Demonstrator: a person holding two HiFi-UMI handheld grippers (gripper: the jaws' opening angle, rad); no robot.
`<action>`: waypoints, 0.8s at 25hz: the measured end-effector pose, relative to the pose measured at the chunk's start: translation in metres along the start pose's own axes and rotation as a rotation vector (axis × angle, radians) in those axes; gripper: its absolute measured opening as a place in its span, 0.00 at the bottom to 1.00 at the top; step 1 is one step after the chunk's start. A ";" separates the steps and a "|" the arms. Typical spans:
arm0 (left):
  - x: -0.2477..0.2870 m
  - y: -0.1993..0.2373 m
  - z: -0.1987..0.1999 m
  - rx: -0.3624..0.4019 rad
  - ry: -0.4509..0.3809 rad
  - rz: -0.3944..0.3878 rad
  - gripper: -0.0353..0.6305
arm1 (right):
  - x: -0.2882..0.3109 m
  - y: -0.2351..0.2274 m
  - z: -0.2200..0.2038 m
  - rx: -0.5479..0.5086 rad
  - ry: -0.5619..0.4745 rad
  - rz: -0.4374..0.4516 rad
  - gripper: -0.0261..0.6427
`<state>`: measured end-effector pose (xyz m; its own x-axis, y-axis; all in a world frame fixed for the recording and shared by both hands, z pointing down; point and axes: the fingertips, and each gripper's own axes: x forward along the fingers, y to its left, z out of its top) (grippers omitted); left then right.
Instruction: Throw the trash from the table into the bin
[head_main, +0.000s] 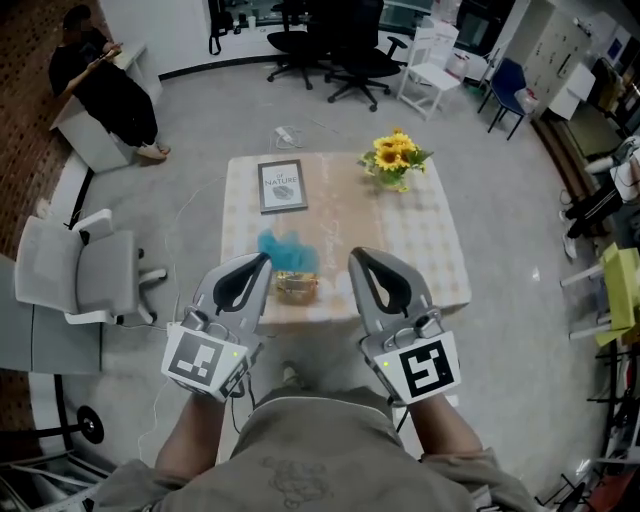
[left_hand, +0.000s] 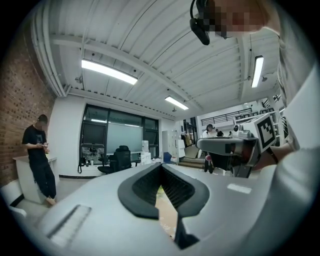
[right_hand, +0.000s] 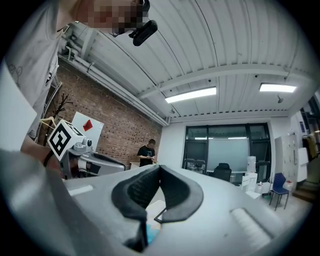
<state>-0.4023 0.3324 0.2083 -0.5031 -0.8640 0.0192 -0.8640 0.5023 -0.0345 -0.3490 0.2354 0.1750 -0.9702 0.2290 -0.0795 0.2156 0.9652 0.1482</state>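
A crumpled blue piece of trash (head_main: 283, 247) lies near the front of the cloth-covered table (head_main: 430, 245). A brownish wrapper (head_main: 297, 288) sits just in front of it, at the table's near edge. My left gripper (head_main: 264, 259) is held level over the near edge, its tip just left of the blue trash, jaws shut with nothing between them. My right gripper (head_main: 356, 254) hangs level to the right of the wrapper, also shut and empty. In the left gripper view the left gripper (left_hand: 161, 165) has its pads meeting at the tip. The right gripper view shows the right gripper (right_hand: 160, 167) the same way.
A framed picture (head_main: 282, 186) and a pot of yellow flowers (head_main: 394, 158) stand at the far side of the table. A white chair (head_main: 85, 272) is at the left, black office chairs (head_main: 345, 50) at the back, and a person (head_main: 100, 85) at the far left.
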 end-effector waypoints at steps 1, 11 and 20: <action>-0.002 0.006 -0.001 -0.002 0.005 0.009 0.06 | 0.005 0.004 -0.001 0.004 0.002 0.008 0.04; -0.001 0.017 -0.006 -0.041 -0.008 0.102 0.06 | 0.025 0.011 -0.024 0.031 0.048 0.129 0.04; 0.008 0.012 -0.006 -0.036 -0.003 0.155 0.06 | 0.032 -0.003 -0.033 0.055 0.049 0.189 0.04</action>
<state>-0.4174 0.3317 0.2138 -0.6304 -0.7761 0.0139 -0.7762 0.6305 -0.0015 -0.3848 0.2359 0.2043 -0.9158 0.4016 -0.0068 0.3989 0.9113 0.1019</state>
